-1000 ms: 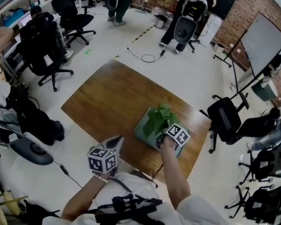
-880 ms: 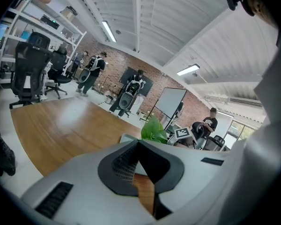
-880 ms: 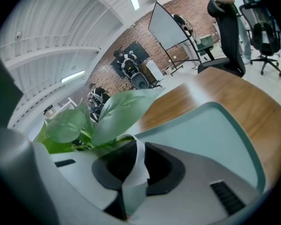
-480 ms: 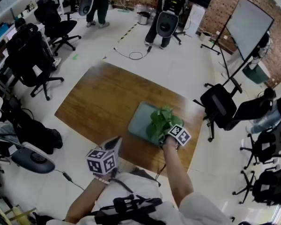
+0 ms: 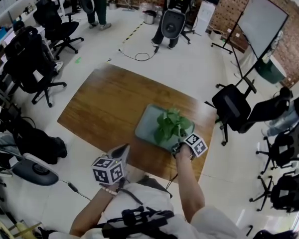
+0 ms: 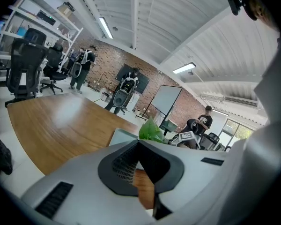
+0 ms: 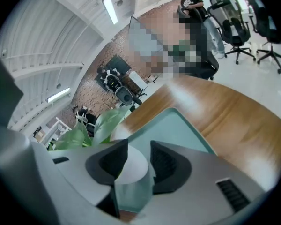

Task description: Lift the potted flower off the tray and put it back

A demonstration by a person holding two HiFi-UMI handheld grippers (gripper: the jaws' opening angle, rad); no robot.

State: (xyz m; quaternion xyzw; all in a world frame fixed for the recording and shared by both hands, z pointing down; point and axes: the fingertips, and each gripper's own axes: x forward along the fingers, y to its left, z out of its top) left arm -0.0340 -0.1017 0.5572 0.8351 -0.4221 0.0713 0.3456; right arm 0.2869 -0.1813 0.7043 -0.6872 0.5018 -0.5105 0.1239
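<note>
The potted flower (image 5: 172, 125), green leaves in a white pot (image 7: 129, 168), stands on the pale green tray (image 5: 148, 126) at the right of the wooden table (image 5: 104, 103). My right gripper (image 5: 182, 146) reaches it from the near side. Its jaws are opening; the pot is still between them (image 7: 133, 146), and a gap shows at the right pad. My left gripper (image 5: 122, 152) hovers at the table's near edge, left of the tray. Its jaws meet at the tips (image 6: 138, 143) with nothing in them. From there I see the leaves (image 6: 151, 131) and the tray (image 6: 122, 136) ahead.
Black office chairs (image 5: 234, 108) stand close to the table's right side and others (image 5: 30, 63) to its left. A whiteboard (image 5: 261, 21) stands at the far right. People (image 5: 174, 14) stand beyond the table, and a cable (image 5: 134, 56) lies on the floor.
The right hand has shifted a little to the right with the plant, which now rests at the tray's right side. The left gripper has barely moved. The head view has drifted.
</note>
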